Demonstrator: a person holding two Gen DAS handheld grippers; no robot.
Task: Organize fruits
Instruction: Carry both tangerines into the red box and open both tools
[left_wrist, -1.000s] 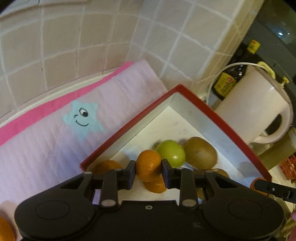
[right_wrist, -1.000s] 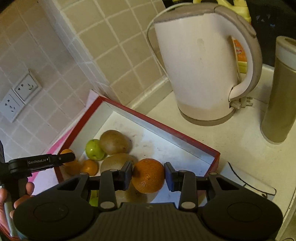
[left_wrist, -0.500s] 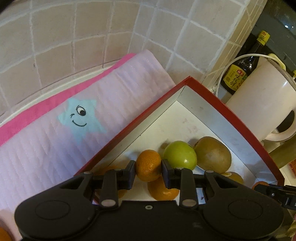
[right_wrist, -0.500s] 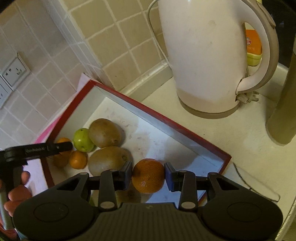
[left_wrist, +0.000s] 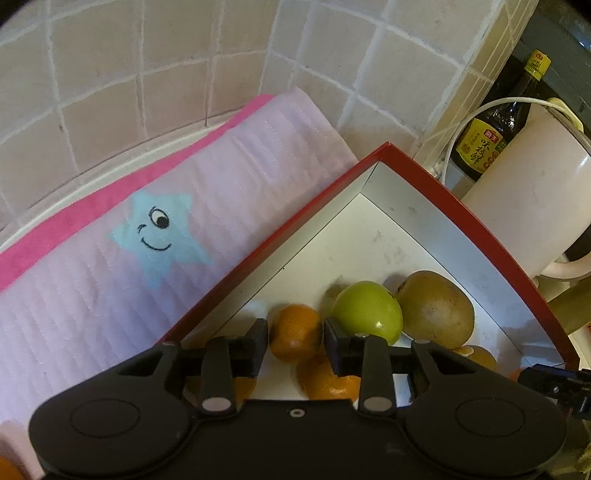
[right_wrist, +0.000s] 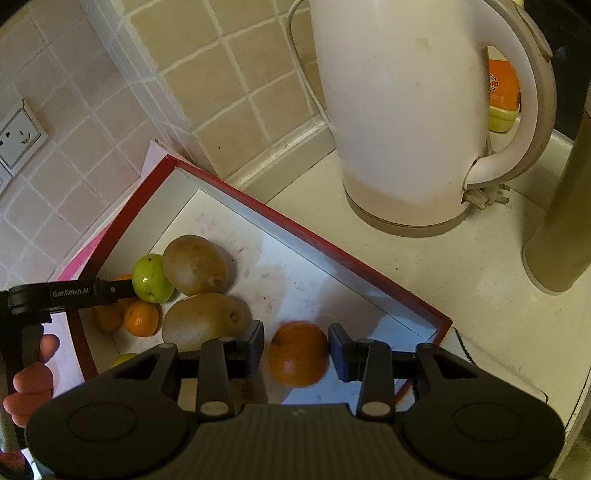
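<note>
Fruits nearly all boxed; both claws letting go over the red box (left_wrist: 480, 225).
Left gripper (left_wrist: 295, 341): jaws have just been opening, small orange (left_wrist: 295, 330) between them, gaps visible at both pads, near the box's left wall beside the green fruit (left_wrist: 367, 312) and kiwi (left_wrist: 436, 308). Right gripper (right_wrist: 296, 350): jaws also just opening, larger orange (right_wrist: 298, 352) loose between them, near the box's front-right corner. Left to do, apparently: one orange (left_wrist: 7, 470) at the counter's left edge.
</note>
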